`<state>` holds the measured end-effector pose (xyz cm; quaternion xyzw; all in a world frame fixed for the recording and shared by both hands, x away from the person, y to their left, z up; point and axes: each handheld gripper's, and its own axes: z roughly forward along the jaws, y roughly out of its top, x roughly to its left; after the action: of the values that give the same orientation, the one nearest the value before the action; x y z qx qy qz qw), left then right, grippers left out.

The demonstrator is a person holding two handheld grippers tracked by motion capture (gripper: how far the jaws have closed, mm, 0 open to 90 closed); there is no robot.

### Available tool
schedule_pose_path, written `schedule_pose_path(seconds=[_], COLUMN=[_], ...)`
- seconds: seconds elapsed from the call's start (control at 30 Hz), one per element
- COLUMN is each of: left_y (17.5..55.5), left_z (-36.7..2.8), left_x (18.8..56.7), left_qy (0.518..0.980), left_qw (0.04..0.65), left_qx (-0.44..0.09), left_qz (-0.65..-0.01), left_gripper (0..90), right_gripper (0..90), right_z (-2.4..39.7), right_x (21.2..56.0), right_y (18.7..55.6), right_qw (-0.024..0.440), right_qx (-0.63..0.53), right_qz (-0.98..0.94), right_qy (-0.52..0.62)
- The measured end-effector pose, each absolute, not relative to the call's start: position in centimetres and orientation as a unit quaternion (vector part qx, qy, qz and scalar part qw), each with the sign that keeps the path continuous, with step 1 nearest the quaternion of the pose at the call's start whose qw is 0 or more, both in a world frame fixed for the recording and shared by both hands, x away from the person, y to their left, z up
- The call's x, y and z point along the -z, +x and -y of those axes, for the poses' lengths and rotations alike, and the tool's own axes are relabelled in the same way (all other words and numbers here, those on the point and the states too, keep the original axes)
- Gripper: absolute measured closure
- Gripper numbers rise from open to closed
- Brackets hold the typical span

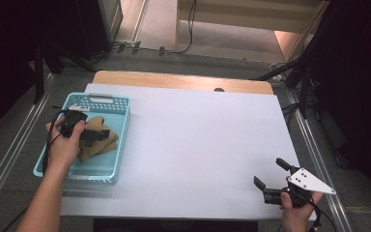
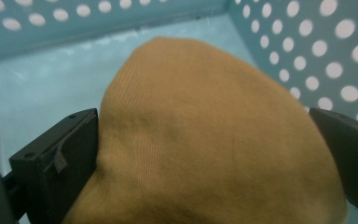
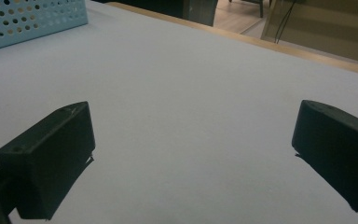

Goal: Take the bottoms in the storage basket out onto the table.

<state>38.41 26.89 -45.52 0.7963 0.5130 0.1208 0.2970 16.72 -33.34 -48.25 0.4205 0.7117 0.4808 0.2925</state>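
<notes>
Tan knitted cloth (image 2: 214,140) bulges across the centre of the left gripper view, its fine ribbing visible, and it sits between the two black jaws of the left gripper (image 2: 205,154). One jaw stands at the lower left of that frame, pressed against the cloth's edge; the other shows at the right edge, touching or just beside the cloth's far side. The jaws are set wide around the bundle, so whether they already squeeze it cannot be told.

Behind the cloth, the pale blue floor and perforated walls of a plastic basket (image 2: 307,56) run along the top and right of the frame.

In the high view, the basket (image 1: 121,140) lies at the left of the frame on a white sheet (image 1: 198,145) that covers the wooden table (image 1: 174,79). The tan cloth (image 1: 96,145) lies inside the basket, toward its middle, and the left gripper (image 1: 96,135) reaches into it from the basket's left rim, held in the left hand (image 1: 65,147).

At the lower right of the high view, the right gripper (image 1: 271,174) rests low over the bare white sheet, well apart from the basket, held in the right hand (image 1: 294,212). In the right gripper view its jaws stand spread wide at lower left and right, with nothing between them; a corner of the basket (image 3: 28,23) shows at the upper left.
</notes>
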Motion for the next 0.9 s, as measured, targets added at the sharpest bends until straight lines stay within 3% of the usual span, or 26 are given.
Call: schedule_pose_path(seconds=[0.4,0.9], left_y=[38.7,39.0], left_z=[-26.5,-25.2], left_x=[46.6,47.7], left_qy=[0.817,0.838], left_qw=[0.260,0.183], left_qx=[-0.094,-0.112], left_qz=[-0.507,-0.501], left_gripper=[0.0,0.0], right_gripper=[0.0,0.0], right_z=[33.2,33.1], right_x=[48.4,48.5], right_y=[16.8,16.9], right_qw=[0.290,0.291], right_qx=[-0.478,-0.473], right_qz=[-0.714,-0.717], right_qy=[0.422,0.421])
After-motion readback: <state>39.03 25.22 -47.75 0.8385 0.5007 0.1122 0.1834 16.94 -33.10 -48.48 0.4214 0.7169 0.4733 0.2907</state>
